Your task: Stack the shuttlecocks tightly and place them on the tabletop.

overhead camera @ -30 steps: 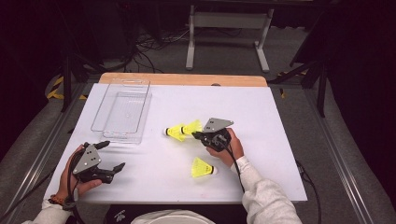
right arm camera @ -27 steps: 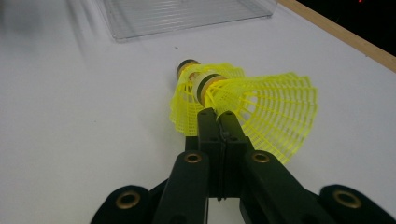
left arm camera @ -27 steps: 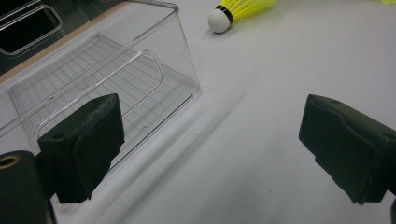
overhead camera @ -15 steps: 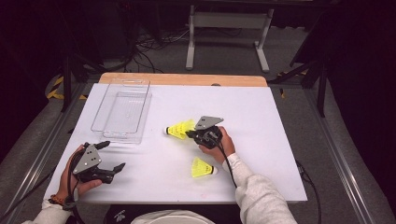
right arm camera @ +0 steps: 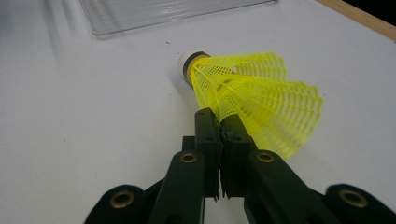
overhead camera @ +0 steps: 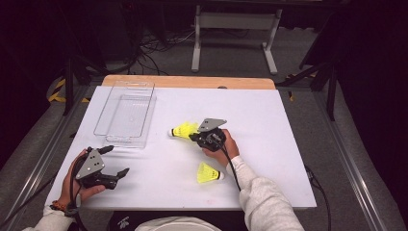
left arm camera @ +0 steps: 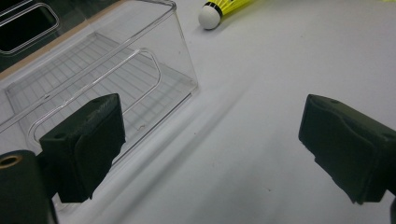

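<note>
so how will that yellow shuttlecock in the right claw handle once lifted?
Probably very light: the shuttlecock is mostly open mesh skirt. The skirt likely flexes, since the right claw pinches just its thin edge. Set down, it may roll in an arc around its rounded white cork.

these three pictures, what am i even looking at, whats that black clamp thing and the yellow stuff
A person sits at a white table holding a hand-held two-jaw clamp in each hand. The wide picture is from a camera above the table; the other two are from cameras riding on each clamp, looking along its black jaws.

The yellow things are badminton shuttlecocks. The right gripper has its jaws pinched shut on the skirt edge of one shuttlecock, which lies near the table's middle. A second shuttlecock lies loose nearer the person. The left gripper rests with jaws wide open and nothing between them, beside a clear plastic bin that looks empty.
</note>
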`<state>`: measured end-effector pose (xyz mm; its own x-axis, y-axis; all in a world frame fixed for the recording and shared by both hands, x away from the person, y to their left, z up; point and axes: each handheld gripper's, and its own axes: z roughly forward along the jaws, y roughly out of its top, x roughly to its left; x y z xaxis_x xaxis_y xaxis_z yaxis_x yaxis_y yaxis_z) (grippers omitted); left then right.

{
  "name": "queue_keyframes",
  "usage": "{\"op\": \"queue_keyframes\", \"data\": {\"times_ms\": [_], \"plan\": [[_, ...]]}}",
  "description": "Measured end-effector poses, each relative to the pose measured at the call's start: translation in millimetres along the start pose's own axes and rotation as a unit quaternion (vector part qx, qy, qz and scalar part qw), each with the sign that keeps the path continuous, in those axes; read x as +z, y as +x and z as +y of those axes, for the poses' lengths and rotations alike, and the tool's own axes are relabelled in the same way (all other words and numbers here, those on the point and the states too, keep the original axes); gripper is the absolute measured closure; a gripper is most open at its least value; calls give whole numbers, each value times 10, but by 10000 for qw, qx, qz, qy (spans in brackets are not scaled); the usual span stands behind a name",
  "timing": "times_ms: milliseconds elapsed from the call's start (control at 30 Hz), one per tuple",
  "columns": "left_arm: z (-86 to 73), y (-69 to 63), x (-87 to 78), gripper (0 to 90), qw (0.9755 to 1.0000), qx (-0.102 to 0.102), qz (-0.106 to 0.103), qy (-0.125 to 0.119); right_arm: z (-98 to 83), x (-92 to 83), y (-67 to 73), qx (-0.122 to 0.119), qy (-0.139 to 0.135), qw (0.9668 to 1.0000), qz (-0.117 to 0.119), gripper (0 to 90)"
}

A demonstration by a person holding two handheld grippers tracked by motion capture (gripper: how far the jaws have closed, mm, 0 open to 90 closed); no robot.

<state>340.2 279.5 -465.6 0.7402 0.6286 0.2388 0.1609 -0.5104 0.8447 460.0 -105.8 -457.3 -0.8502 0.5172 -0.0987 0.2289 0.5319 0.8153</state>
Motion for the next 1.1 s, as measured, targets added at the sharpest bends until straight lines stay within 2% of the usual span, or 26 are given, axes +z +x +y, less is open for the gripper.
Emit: {"op": "queue_keyframes", "data": {"times_ms": [333, 367, 633, 733, 800, 1100], "plan": [[0, 4, -9, 81, 10000, 20, -2, -2, -37, 41, -3, 22, 233, 9997, 90, 871], [-1, 4, -9, 81, 10000, 17, -5, -3, -41, 44, -1, 29, 261, 9996, 66, 837], [-1, 6, -13, 81, 10000, 12, -9, -22, -55, 31, -8, 92, 274, 9996, -32, 781], [-1, 5, -16, 81, 10000, 16, -11, -36, -53, -9, -13, 123, 209, 9996, -174, 748], [-1, 5, -18, 81, 10000, 12, -7, -33, -51, -31, -15, 146, 188, 9996, -151, 728], [2, -1, -23, 80, 10000, 27, 1, -63, -25, -109, 23, 24, 193, 9995, -242, 651]]}}
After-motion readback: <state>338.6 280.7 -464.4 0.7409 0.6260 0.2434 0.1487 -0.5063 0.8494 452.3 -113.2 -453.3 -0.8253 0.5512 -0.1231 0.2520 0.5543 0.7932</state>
